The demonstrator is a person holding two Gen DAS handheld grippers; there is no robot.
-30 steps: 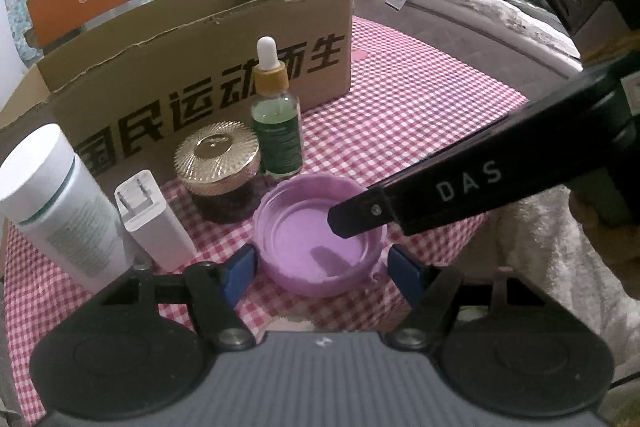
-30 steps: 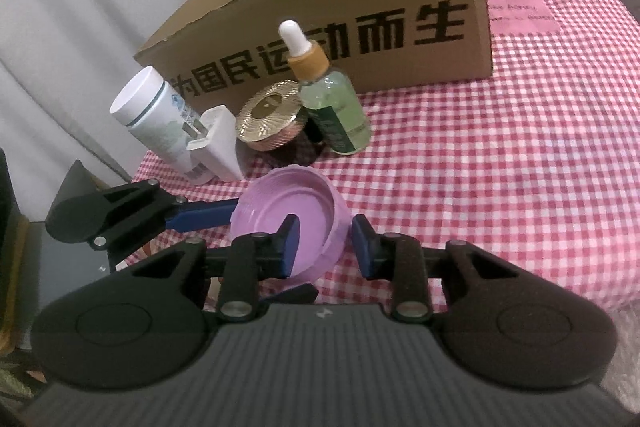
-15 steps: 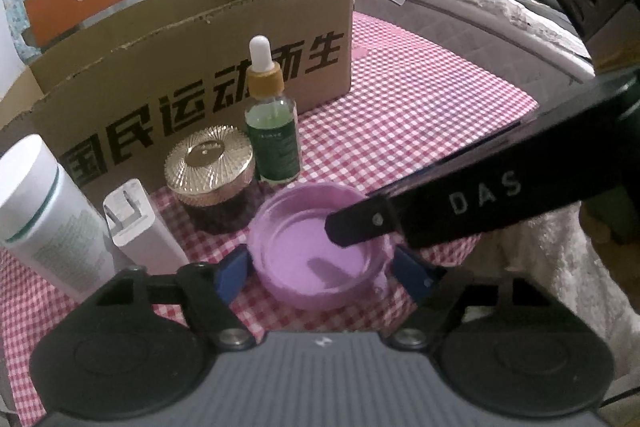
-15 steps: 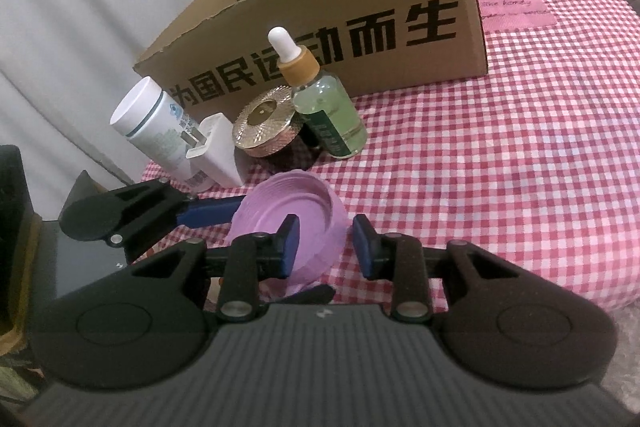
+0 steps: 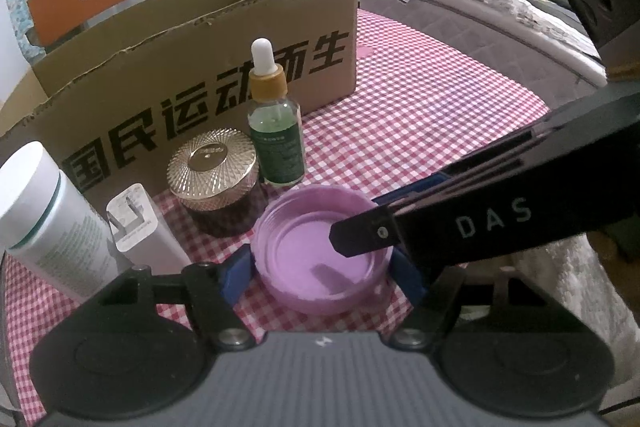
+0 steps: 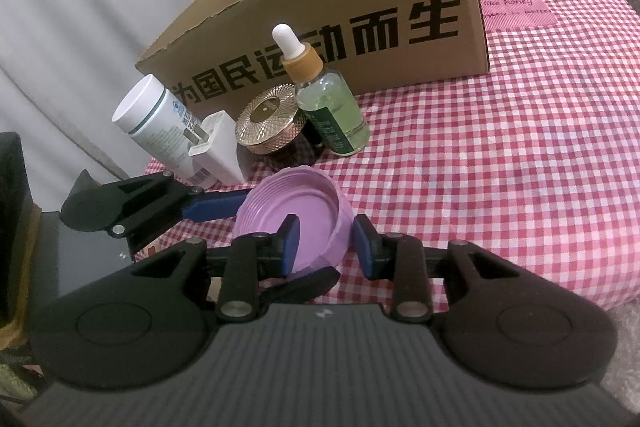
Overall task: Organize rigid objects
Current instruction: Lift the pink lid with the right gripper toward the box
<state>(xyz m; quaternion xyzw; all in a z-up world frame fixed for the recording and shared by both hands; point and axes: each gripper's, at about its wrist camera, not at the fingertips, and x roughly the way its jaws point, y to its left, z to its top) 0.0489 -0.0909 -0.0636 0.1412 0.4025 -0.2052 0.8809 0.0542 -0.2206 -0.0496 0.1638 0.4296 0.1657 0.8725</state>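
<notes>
The box point(image 5: 192, 75) carries big black Chinese characters on its front; from the left camera one reads 国民运动 and 生, from the right camera 而生 is clear too. The right gripper point(image 5: 460, 223) has "DAS" in pale letters on its side. A pink patch point(image 6: 512, 3) on the cloth says "like honey". The print on the bottle labels is too small to read.

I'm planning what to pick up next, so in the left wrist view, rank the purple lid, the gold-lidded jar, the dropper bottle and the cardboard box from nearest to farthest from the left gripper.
1. purple lid, between the left gripper fingers.
2. gold-lidded jar, ahead, slightly left.
3. dropper bottle, behind the jar, to its right.
4. cardboard box, at the back.
</notes>
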